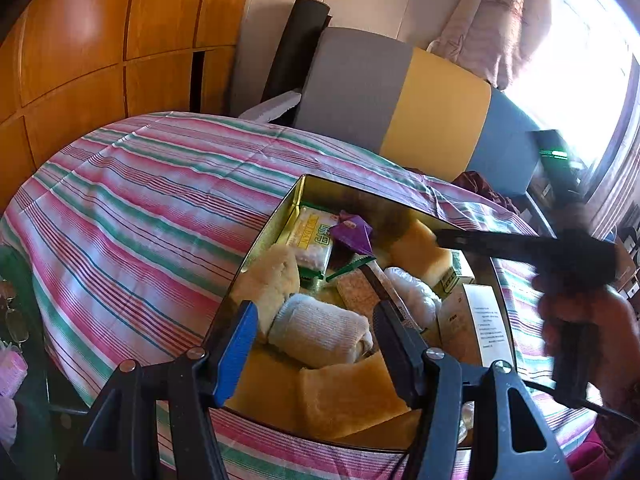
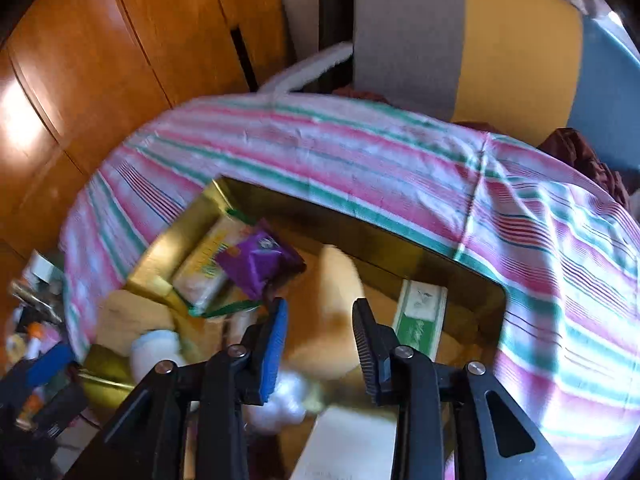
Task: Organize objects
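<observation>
— Tin of odds and ends: where did it sit?
— On the striped cloth, wood panels behind. I saw my left gripper open, my right gripper clamping a yellow sponge.

- The gold tin is crowded with sponges, rolled cloths and packets.
- The striped cloth left of it lies bare.
- The far side is blocked by a cushioned chair.

We saw window glare blown out upper right; right wrist view motion-blurred; fisheye edges bent, dark.
</observation>
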{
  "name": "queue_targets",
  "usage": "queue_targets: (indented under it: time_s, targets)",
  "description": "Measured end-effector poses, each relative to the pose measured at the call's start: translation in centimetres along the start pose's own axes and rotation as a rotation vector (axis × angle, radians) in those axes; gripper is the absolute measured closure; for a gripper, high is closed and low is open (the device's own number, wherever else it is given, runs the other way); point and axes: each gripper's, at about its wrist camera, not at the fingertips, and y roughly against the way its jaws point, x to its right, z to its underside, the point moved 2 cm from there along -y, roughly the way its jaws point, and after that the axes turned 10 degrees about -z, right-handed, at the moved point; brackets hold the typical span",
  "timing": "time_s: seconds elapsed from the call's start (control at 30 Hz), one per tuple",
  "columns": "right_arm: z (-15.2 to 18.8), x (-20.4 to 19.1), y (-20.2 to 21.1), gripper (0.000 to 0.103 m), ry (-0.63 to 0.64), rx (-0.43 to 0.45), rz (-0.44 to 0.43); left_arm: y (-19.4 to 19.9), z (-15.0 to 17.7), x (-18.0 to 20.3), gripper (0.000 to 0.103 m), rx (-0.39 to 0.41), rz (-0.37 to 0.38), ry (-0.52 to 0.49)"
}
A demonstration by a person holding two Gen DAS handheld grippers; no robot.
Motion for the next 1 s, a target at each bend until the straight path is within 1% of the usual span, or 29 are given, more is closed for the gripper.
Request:
queue_targets:
  time_s: [0.1, 0.23, 0.3, 0.4, 0.47, 0.5, 0.6, 0.7, 0.77, 0.83, 0.87, 0.9, 0.93, 1.0]
  targets:
    - [2.3, -1.2, 3.2, 0.066, 0.065, -0.002, 0.047, -0.1, 0.1, -0.1, 0.043, -0.005, 0.004, 0.002]
    - [5.8, -2.5, 5.5, 0.066, 0.089, -0.05, 0.071, -0.1, 0.1, 0.0, 0.043, -0.022, 0.001, 0.014]
    - [7.6, -3.0, 5.9, 0.066, 0.084, -0.081, 0.067, 0.0, 0.1, 0.0, 0.042, -0.025, -0.003, 0.019]
    - [9.7, -3.7, 5.8, 0.066, 0.067, -0.11, 0.055, 0.4, 0.0, -0.1, 0.042, -0.017, -0.03, 0.025]
    - [10.5, -4.0, 5.0, 0.066, 0.075, -0.12, 0.064, 0.7, -0.1, 0.1, 0.042, -0.007, -0.059, 0.018]
    - [10.8, -4.0, 4.7, 0.066, 0.086, -0.107, 0.082, 0.9, -0.1, 0.2, 0.042, -0.002, -0.067, 0.011]
    - [10.5, -4.7, 3.8, 0.066, 0.146, -0.069, 0.159, 1.4, -0.1, 0.5, 0.043, 0.012, -0.079, -0.009]
    - [9.6, -4.6, 3.1, 0.066, 0.139, -0.025, 0.172, 1.9, 0.1, 0.9, 0.043, 0.021, -0.097, -0.036]
    - [9.1, -4.5, 3.0, 0.066, 0.113, -0.003, 0.159, 2.3, 0.2, 1.0, 0.043, 0.027, -0.112, -0.051]
    - [8.9, -4.4, 3.7, 0.065, 0.032, 0.019, 0.089, 2.6, 0.3, 1.0, 0.043, 0.034, -0.112, -0.058]
    - [8.8, -4.6, 4.1, 0.064, 0.008, 0.032, 0.066, 2.8, 0.3, 1.0, 0.043, 0.034, -0.112, -0.061]
    - [8.8, -5.0, 4.7, 0.059, -0.014, 0.052, 0.048, 2.9, 0.3, 0.9, 0.043, 0.034, -0.111, -0.059]
    - [8.8, -5.4, 5.2, 0.053, -0.024, 0.066, 0.046, 3.0, 0.3, 0.8, 0.043, 0.033, -0.113, -0.056]
    - [8.9, -6.3, 5.8, 0.047, -0.025, 0.082, 0.056, 3.2, 0.3, 0.7, 0.043, 0.034, -0.124, -0.05]
